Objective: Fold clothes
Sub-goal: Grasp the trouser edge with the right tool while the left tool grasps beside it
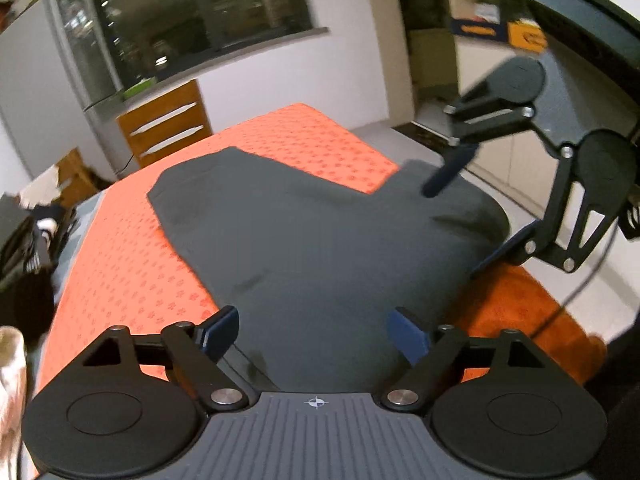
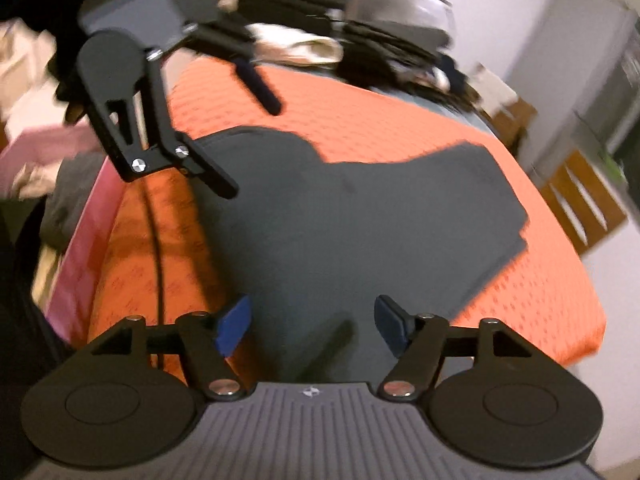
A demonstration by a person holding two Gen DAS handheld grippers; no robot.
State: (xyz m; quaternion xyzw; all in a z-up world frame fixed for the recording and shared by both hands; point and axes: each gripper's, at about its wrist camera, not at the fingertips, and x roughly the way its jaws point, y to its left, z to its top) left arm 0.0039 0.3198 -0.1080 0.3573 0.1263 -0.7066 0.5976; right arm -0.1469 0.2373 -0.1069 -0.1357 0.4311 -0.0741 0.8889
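From the left wrist view, a dark grey garment [image 1: 320, 232] lies spread flat on an orange patterned cloth [image 1: 132, 248] that covers the table. The left gripper [image 1: 316, 334] hangs over the garment's near edge with its blue-padded fingers [image 1: 218, 334] standing wide apart; the garment shows in the gap below them, and neither pad presses on it. At the garment's right edge the right gripper [image 1: 472, 216] comes in from the side, its fingers also spread wide, one over the garment and the other at the garment's rim. Beyond the far end of the orange cloth stand a wooden drawer unit [image 1: 168, 124] and a dark window [image 1: 192, 12].

From the right wrist view, the same garment [image 2: 360, 216] lies across the orange cloth [image 2: 540, 272]. The right gripper [image 2: 312, 328] hovers above the garment's near edge, fingers [image 2: 234, 330] wide and gripping nothing. The left gripper [image 2: 248, 148] reaches in at the garment's left side, fingers wide. Behind the far edge of the orange cloth lies a blurred heap of other clothes [image 2: 340, 40].
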